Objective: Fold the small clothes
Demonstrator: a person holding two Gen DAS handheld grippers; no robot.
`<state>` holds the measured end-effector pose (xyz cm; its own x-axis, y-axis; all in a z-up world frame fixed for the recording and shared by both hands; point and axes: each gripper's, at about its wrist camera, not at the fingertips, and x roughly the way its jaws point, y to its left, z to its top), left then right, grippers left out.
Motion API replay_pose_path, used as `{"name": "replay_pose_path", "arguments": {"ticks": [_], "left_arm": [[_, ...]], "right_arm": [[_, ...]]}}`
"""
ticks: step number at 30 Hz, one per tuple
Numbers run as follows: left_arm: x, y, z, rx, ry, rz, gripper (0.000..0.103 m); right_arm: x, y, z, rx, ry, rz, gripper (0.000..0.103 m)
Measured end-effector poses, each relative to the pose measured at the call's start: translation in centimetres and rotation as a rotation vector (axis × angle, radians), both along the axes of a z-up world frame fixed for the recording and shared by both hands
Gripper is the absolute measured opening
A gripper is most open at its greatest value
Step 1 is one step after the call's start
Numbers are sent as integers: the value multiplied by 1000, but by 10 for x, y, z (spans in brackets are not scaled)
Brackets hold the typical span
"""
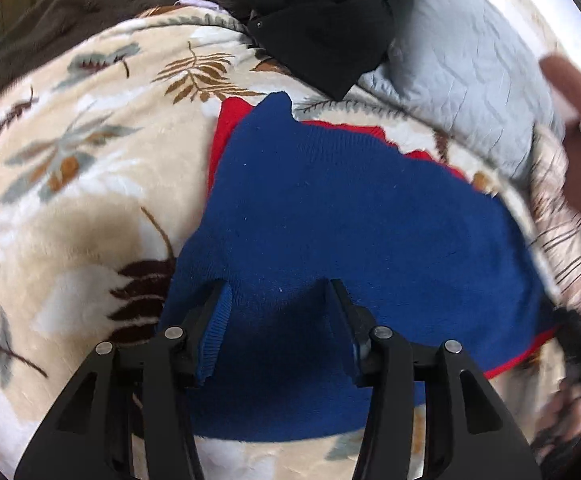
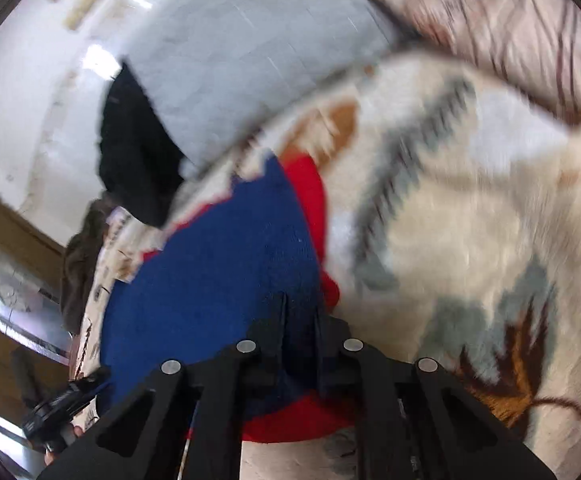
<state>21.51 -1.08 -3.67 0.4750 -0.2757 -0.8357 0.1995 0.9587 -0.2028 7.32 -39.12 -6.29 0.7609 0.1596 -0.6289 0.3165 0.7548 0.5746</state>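
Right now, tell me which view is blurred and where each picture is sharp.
Left wrist view: mostly sharp on the blue knit garment and leaf-print blanket; only the right edge smears, plus fisheye bending. Right wrist view: motion blur streaks the blanket and grey pillow; its black fingers stay crisp.

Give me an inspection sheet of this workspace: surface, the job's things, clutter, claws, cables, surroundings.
Surface: leaf-print blanket, cream plush, spread under the work.
Job's things: blue knit garment lying over a red garment whose edges show around it.
Clutter: black clothing heaped at the far side; brown fleece behind it; grey quilted pillow.
Claws: left claw open, fingers on the blue knit, a ribbed edge against its left finger; right claw nearly closed at the blue knit's edge, grip unclear through blur.
Cables: nothing seen.
Surroundings: white wall in the right wrist view; otherwise blurred.
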Motion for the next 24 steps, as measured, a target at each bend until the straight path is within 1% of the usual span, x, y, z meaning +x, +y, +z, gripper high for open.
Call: {"name": "replay_pose_path", "arguments": {"ticks": [1, 2, 3, 5, 6, 7, 8, 9, 10, 12, 13, 14, 16, 17, 18, 20, 21, 22, 23, 24], "left_arm": [[0, -1, -2, 20, -5, -2, 51], [-1, -2, -4, 34, -10, -3, 53], [-2, -4, -5, 54, -19, -2, 54], [-6, -8, -3, 88, -30, -3, 54], [-8, -8, 0, 94, -32, 1, 54], [-10, -8, 7, 75, -43, 3, 54], [-14, -7, 17, 24, -71, -7, 54], [-17, -7, 25, -5, -97, -12, 54], [-20, -9, 35, -28, -141, -15, 56], [-21, -13, 43, -20, -203, -15, 71], [-20, -16, 42, -3, -221, -14, 72], [-16, -18, 36, 16, -214, -17, 72], [-5, -21, 18, 42, -139, -28, 72], [2, -22, 6, 52, -85, -35, 72], [7, -24, -6, 66, -47, -41, 74], [4, -29, -8, 106, -97, -47, 77], [2, -33, -6, 137, -108, -52, 76], [0, -35, -3, 153, -120, -61, 76], [-1, -35, -1, 156, -125, -65, 76], [-1, -32, 1, 151, -122, -60, 76]], "right_arm": [[-3, -1, 4, -9, -18, -1, 11], [-4, -3, 5, -16, -16, -6, 11], [-3, -6, -1, -17, 18, -11, 11], [3, -10, -27, 29, 133, -10, 12], [1, -10, -31, 45, 140, -15, 14], [-4, -12, -28, 53, 117, -34, 20], [-7, -11, -17, 43, 83, -55, 20], [-9, -10, -8, 20, 41, -62, 21], [-11, -8, 6, -21, -22, -70, 25], [-8, -3, 22, -60, -104, -68, 31], [-6, 0, 26, -72, -134, -65, 31], [0, 3, 28, -80, -155, -58, 31], [17, 13, 25, -93, -155, -30, 31], [27, 18, 19, -106, -129, -13, 31], [38, 23, 10, -127, -76, 9, 31], [58, 28, -15, -159, 73, 51, 29], [57, 28, -17, -170, 53, 46, 29], [56, 26, -15, -172, 39, 41, 29], [56, 24, -10, -138, 28, 44, 28], [52, 21, -5, -126, 11, 33, 29]]}}
